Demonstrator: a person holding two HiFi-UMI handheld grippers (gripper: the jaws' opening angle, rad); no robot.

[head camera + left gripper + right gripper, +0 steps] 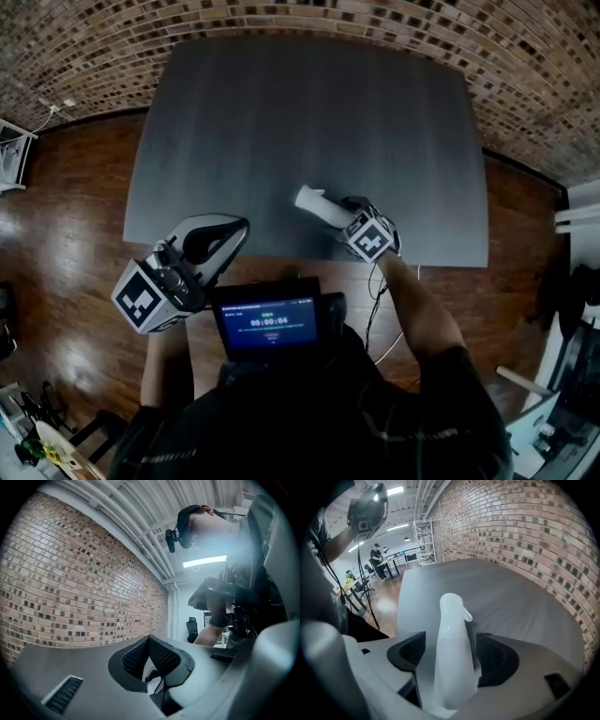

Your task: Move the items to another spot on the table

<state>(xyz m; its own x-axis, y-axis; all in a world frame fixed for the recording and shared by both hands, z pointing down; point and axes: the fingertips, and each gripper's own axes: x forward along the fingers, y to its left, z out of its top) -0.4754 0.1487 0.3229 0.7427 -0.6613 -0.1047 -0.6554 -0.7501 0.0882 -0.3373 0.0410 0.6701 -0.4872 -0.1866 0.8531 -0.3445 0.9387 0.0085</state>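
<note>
1. Screen [269, 323], lower centre of the head view, worn at the person's chest. It is lit, and the print is too small to read reliably.

2. Left gripper [234, 230], lower left of centre, off the near table edge. Its own view shows the jaws closed together with nothing between them. It is idle.

3. Right gripper [452, 656], right of centre, angled down onto the table. The jaws are spread wide on either side of item 4. A gap shows beside one pad, so the bottle is not clamped.

4. Spray bottle [311, 200], white. It lies on the table near the lower edge, nozzle end toward the upper left, with its body between the right jaws. It is the only item seen on the table.

5. Table [309, 112], dark grey, filling the centre and upper middle.

6. Wooden floor [66, 206] at left and brick wall [281, 19] across the top.

Status, judged: the bottle is straddled but not gripped, and it sits close to the near edge. The frames do not settle whether this is a pick about to begin or a release just made. If it is a pick, the grasp, the carry and the set-down all remain.
</note>
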